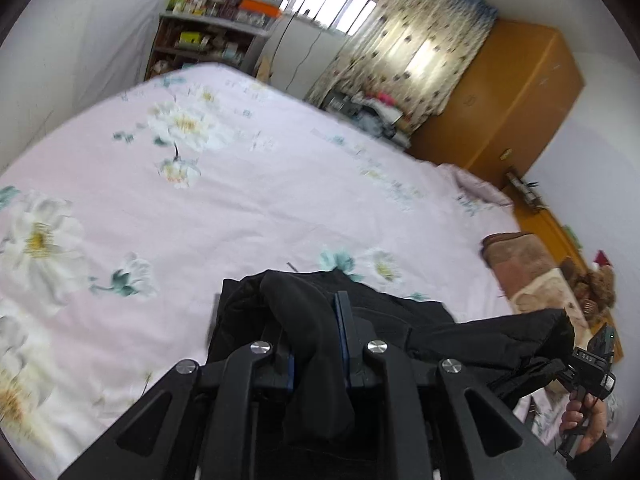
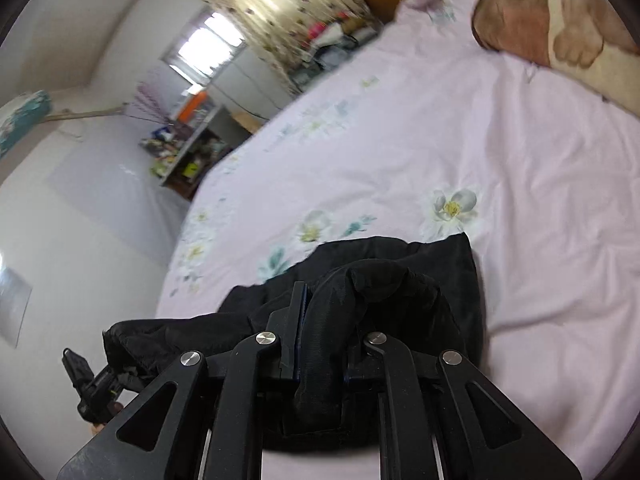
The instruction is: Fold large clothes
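1. Fabric of the black garment point(image 1: 316, 320) bunches between our left claw's point(image 1: 316, 328) fingers, clamped, above the floral bed point(image 1: 240, 200).
2. Right view: our right claw point(image 2: 324, 320) grips another bunch of the garment, which trails toward the left claw.

Both views are lit by soft daylight admitted through the window point(image 1: 334, 4) at the upper centre of the left wrist frame, where the panes are blown out. The backlit curtain point(image 1: 416, 52) glows. Motion blur is seen across the bedsheet point(image 2: 520, 152) and shelf point(image 1: 208, 40). Straight lines are bent by fisheye distortion, and the corners are darkly vignetted.
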